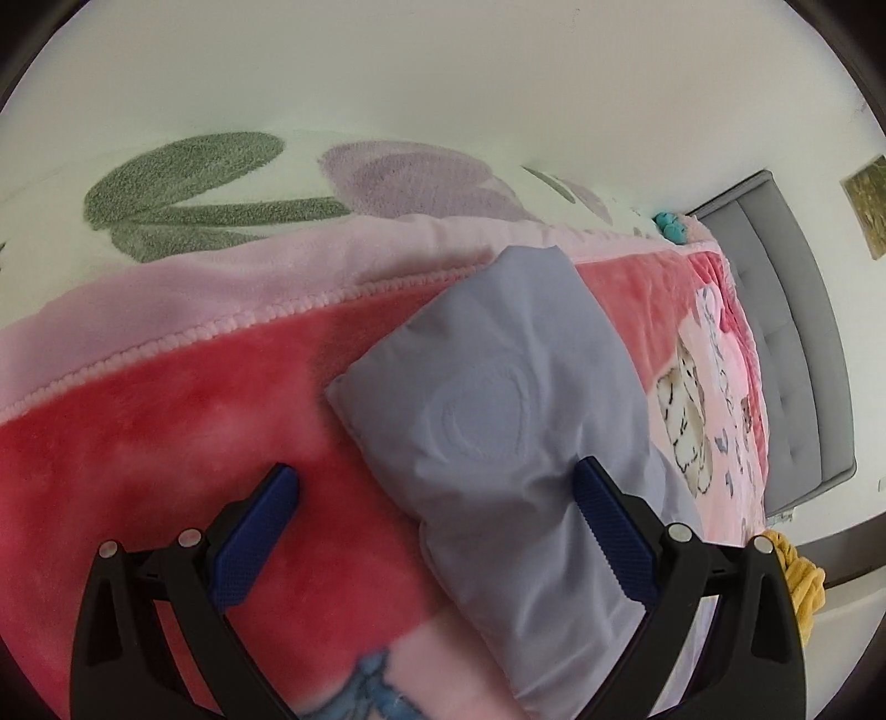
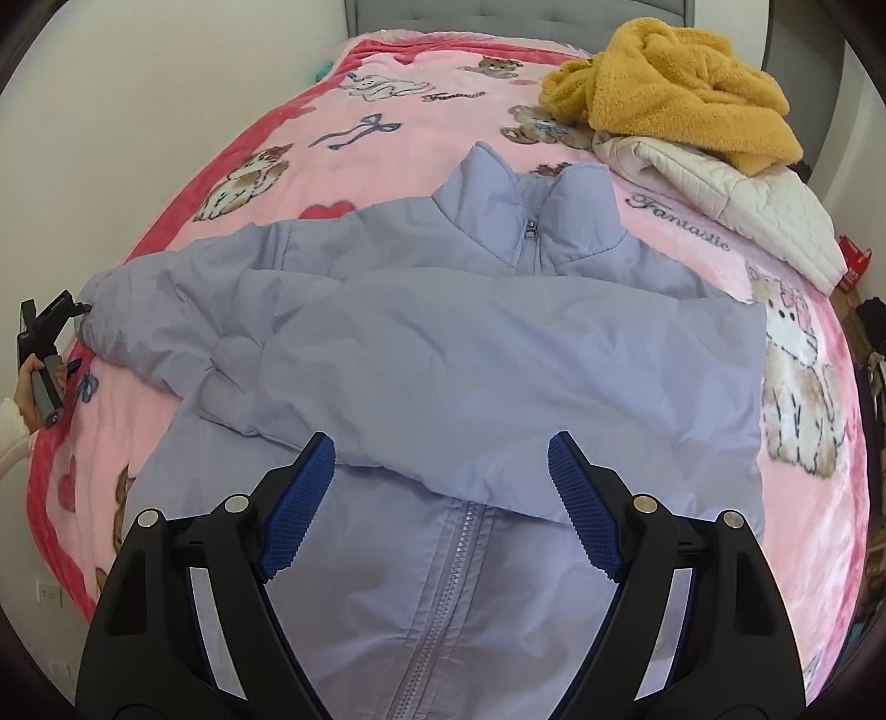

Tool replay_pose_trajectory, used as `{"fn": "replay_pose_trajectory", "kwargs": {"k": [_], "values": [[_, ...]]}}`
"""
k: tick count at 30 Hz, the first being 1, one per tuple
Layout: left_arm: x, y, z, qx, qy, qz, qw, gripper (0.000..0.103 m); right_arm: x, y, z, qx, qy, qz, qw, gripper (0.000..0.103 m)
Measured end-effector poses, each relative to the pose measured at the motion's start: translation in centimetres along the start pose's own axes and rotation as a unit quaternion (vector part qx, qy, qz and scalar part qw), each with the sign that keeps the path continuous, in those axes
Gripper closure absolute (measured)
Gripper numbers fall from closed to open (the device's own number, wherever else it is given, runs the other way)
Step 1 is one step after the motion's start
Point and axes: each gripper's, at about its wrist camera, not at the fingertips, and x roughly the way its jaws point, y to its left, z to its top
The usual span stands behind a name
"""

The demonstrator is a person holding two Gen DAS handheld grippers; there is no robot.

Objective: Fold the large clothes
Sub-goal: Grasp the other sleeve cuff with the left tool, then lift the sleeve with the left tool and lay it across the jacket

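Observation:
A lavender puffer jacket [image 2: 443, 343] lies front up on the pink cartoon blanket [image 2: 387, 144], collar toward the headboard. One sleeve is folded across its chest. The other sleeve [image 2: 166, 310] stretches out to the left. My right gripper [image 2: 441, 450] hovers open over the zipper [image 2: 443, 576], with nothing pinched between its blue pads. In the left wrist view that outstretched sleeve [image 1: 498, 399] lies on the blanket's red border [image 1: 166, 421]. My left gripper [image 1: 437, 484] is open above the sleeve's end, its right finger over the fabric. A hand holds that gripper at the bed's left edge.
A yellow fleece garment [image 2: 675, 83] lies heaped on a white quilted garment [image 2: 736, 194] at the bed's far right corner. A grey headboard [image 2: 498, 16] stands behind. A floral rug [image 1: 221, 188] covers the floor beside the bed, below a white wall.

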Motion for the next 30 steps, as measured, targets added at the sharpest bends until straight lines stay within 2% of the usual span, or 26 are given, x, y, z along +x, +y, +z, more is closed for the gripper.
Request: {"fn": "replay_pose_trajectory", "kwargs": {"k": [2, 5, 6, 7, 9, 11, 13, 16, 19, 22, 25, 28, 30], "values": [[0.4, 0.0, 0.2, -0.01, 0.004, -0.001, 0.9999, 0.007, -0.1, 0.2, -0.1, -0.005, 0.0, 0.0, 1.0, 0.027], [0.5, 0.4, 0.5, -0.038, -0.003, -0.015, 0.9992, 0.015, 0.0, 0.4, -0.3, -0.009, 0.003, -0.002, 1.0, 0.027], [0.4, 0.6, 0.6, -0.045, -0.013, -0.024, 0.9986, 0.027, 0.0, 0.4, -0.3, -0.008, 0.005, -0.002, 1.0, 0.027], [0.3, 0.6, 0.7, -0.047, -0.017, -0.032, 0.9982, 0.044, 0.0, 0.4, -0.3, -0.007, 0.006, -0.001, 1.0, 0.027], [0.5, 0.4, 0.7, -0.052, -0.018, -0.034, 0.9979, 0.048, 0.0, 0.3, -0.2, -0.007, 0.005, -0.003, 1.0, 0.027], [0.6, 0.2, 0.7, -0.051, -0.022, -0.041, 0.9977, 0.057, -0.1, 0.2, -0.2, -0.007, 0.005, -0.004, 1.0, 0.027], [0.6, 0.3, 0.7, -0.06, -0.028, -0.063, 0.9958, 0.07, -0.2, 0.2, -0.2, -0.005, 0.005, -0.006, 1.0, 0.027], [0.3, 0.4, 0.4, -0.079, -0.035, -0.083, 0.9928, 0.076, -0.5, 0.1, -0.1, -0.006, 0.001, -0.005, 1.0, 0.027], [-0.8, -0.4, 0.2, -0.066, -0.05, -0.1, 0.9915, 0.085, -0.8, 0.0, -0.1, -0.008, -0.004, -0.007, 1.0, 0.027], [-3.2, -2.6, -0.3, -0.051, -0.078, -0.136, 0.9864, 0.085, -1.2, -0.3, -0.3, -0.001, -0.009, -0.004, 1.0, 0.027], [-6.1, -5.9, -1.6, -0.012, -0.097, -0.167, 0.981, 0.086, -1.6, -0.9, -0.7, 0.009, -0.016, 0.001, 1.0, 0.027], [-9.2, -9.8, -3.5, 0.034, -0.112, -0.207, 0.9713, 0.087, -2.2, -1.5, -1.3, 0.02, -0.022, 0.004, 1.0, 0.027], [-11.4, -13.0, -5.8, 0.063, -0.116, -0.243, 0.961, 0.087, -2.8, -2.2, -1.7, 0.028, -0.03, 0.002, 0.999, 0.027]]}}
